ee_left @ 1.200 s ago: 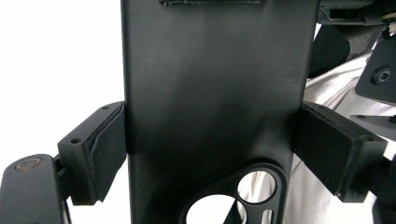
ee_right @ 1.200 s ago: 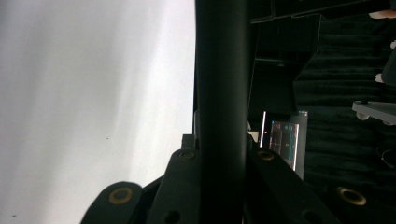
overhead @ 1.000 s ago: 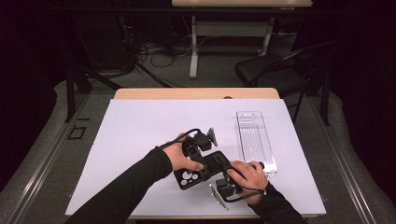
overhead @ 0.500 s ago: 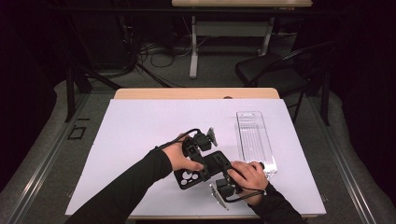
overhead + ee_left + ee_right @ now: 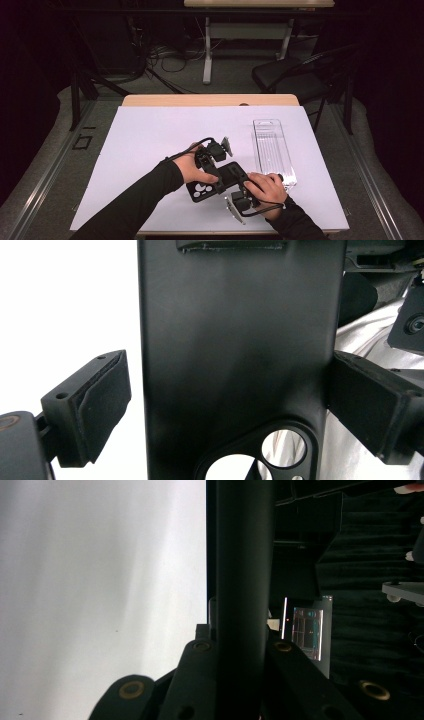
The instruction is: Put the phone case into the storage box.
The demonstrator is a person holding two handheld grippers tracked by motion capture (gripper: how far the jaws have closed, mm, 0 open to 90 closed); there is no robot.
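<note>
A black phone case (image 5: pixel 207 189) with round camera holes is held just above the white table between both hands. My left gripper (image 5: pixel 216 174) straddles its width. In the left gripper view the case (image 5: pixel 235 350) stands between the pads. The left pad (image 5: pixel 102 400) is a small gap off its edge and the right pad (image 5: pixel 365 405) is at the other edge. These jaws have just been opening. My right gripper (image 5: pixel 241 184) comes from the near right and is shut on the case's edge, seen edge-on (image 5: pixel 242 580) between its jaws (image 5: pixel 240 652).
A clear plastic tray (image 5: pixel 272 145) lies lengthwise on the right of the white table top (image 5: pixel 150 140). Beyond the table stand a black chair (image 5: pixel 295 75) and another desk's legs (image 5: pixel 207 50), with cables on the floor.
</note>
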